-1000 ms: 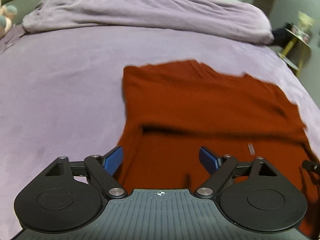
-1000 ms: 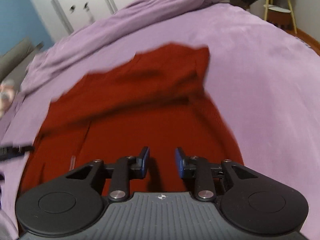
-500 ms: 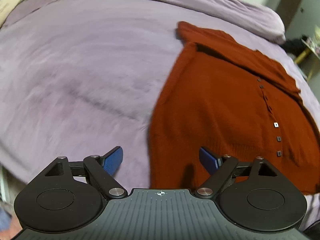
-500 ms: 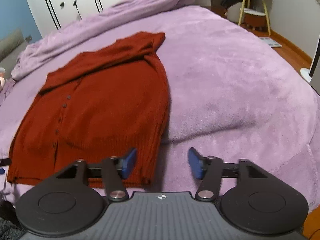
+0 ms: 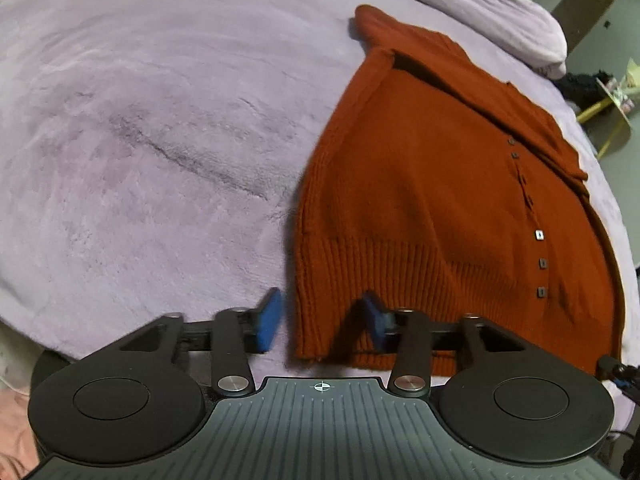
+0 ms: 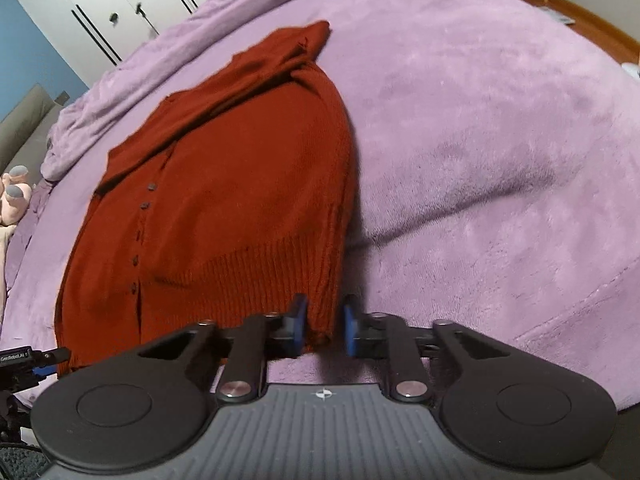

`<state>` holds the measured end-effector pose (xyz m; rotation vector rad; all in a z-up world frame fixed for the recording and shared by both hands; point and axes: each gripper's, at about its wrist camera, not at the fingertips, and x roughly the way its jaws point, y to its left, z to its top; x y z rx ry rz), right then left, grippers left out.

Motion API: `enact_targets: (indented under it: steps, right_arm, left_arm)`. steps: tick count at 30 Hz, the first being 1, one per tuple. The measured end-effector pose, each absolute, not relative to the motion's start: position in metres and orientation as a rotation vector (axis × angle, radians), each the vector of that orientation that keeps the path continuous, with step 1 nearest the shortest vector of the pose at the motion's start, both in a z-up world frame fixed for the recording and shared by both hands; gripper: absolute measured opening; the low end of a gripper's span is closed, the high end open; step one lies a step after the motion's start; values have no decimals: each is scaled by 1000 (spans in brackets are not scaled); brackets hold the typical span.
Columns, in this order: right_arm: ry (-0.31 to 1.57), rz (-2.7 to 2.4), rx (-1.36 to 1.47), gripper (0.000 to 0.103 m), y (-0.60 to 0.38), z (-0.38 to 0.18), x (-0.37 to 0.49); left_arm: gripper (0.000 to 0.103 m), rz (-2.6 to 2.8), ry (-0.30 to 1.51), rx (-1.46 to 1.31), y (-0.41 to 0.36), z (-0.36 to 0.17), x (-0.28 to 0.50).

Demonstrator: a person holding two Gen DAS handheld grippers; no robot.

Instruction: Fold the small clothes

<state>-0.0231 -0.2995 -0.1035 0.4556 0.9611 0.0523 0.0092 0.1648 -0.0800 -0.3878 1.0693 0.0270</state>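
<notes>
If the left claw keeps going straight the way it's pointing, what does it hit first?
Most likely the ribbed bottom corner of the red cardigan, which already lies between the closing fingers of the left claw, with the purple blanket right under it. Depth is hard to judge.

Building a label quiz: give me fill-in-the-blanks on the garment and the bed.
1. The rust-red cardigan lies on a ____ blanket.
2. The left gripper straddles a corner of the cardigan's ribbed ____.
3. A column of small ____ runs down the cardigan's front.
4. Beyond the bed stand white ____ doors.

Missing: purple; hem; buttons; wardrobe
</notes>
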Motion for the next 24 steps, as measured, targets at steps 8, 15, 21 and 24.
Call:
enact_targets:
  steps: [8,15,21,24]
  right_arm:
    - [935,220,761,5,-324,-93,-13]
    - [793,214,833,4,-337,-59,45]
    - [820,74,614,5,-315,-69,106]
    - [862,53,516,9,-307,-79,120]
  left_arm:
    - [8,-129,1063,-448,172,-64,18]
    - [8,-207,830,-618,189,-7,62]
    - [8,-57,802,-559,182,-19,125]
    - [9,11,858,-480,171,-38,151]
